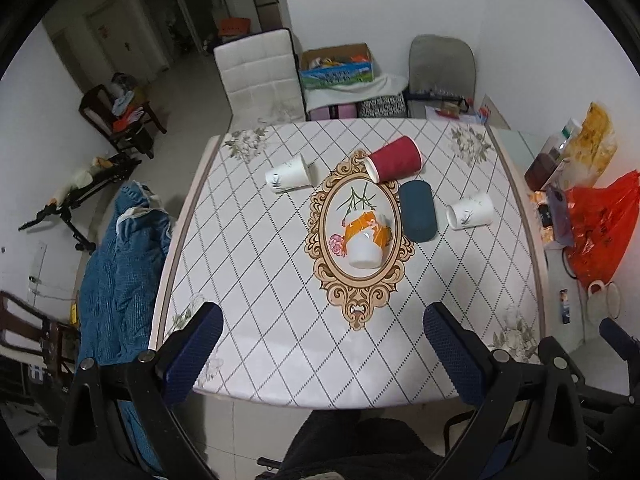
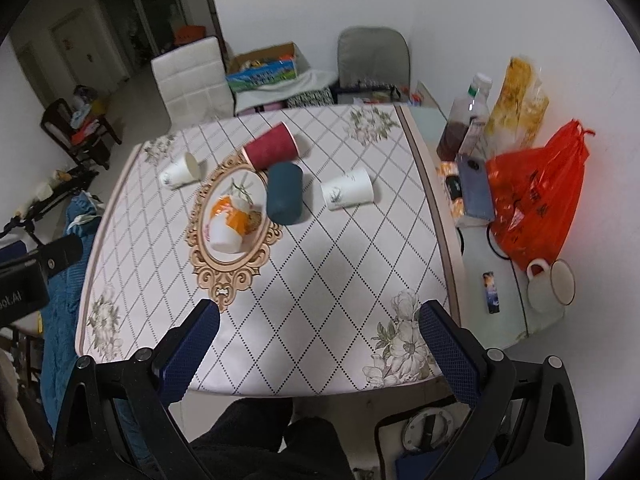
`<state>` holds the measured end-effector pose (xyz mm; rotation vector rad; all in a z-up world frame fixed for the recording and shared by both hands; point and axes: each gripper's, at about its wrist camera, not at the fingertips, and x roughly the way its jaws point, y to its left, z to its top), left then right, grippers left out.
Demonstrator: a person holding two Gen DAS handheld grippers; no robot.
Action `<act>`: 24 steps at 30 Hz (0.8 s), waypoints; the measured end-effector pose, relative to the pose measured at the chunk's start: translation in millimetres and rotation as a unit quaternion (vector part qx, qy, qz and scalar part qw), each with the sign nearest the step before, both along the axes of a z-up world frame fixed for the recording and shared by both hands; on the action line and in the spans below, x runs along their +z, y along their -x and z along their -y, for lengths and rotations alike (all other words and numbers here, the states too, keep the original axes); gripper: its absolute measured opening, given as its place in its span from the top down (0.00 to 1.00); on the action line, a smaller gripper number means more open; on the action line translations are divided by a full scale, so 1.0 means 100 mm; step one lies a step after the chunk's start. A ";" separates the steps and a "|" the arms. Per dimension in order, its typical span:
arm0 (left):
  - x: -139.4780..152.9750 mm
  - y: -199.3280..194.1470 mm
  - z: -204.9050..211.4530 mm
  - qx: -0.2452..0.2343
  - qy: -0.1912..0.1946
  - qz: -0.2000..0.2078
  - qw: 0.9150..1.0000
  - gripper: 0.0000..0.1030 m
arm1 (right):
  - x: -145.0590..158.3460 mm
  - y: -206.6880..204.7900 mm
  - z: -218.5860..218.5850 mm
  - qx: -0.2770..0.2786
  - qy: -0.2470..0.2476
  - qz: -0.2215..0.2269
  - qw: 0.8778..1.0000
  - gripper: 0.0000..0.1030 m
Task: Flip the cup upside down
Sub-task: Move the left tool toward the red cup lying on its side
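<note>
Several cups lie on their sides on the table [image 1: 260,300]. An orange and white cup [image 1: 365,238] [image 2: 229,224] lies in the middle on the oval motif. A red cup [image 1: 394,159] [image 2: 271,151] lies behind it, a dark blue cup [image 1: 417,217] [image 2: 284,193] to its right. One white paper cup [image 1: 289,174] [image 2: 181,172] lies at the far left, another [image 1: 470,211] [image 2: 348,194] at the right. My left gripper [image 1: 322,330] is open and empty above the near edge. My right gripper [image 2: 318,320] is open and empty too.
A side table at the right holds a red plastic bag [image 2: 536,196], a bottle [image 2: 466,118], a phone [image 2: 474,188] and a white mug [image 2: 550,284]. A blue cloth [image 1: 124,264] hangs over a chair at the left. White and grey chairs [image 1: 260,72] stand behind the table.
</note>
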<state>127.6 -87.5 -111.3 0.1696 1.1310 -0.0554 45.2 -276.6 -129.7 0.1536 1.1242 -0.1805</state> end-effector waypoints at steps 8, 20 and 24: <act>-0.35 -0.66 0.14 -0.032 -0.016 -0.031 0.999 0.00 | -0.55 -0.53 0.01 -0.025 -0.009 -0.055 0.998 0.01; -0.93 -1.71 0.48 -0.078 -0.043 -0.074 0.993 0.00 | -1.36 -1.26 0.00 -0.055 -0.028 -0.129 0.990 0.01; -1.14 -2.03 0.64 -0.099 -0.058 -0.084 0.990 0.00 | -1.66 -1.42 0.06 -0.061 -0.027 -0.158 0.985 0.01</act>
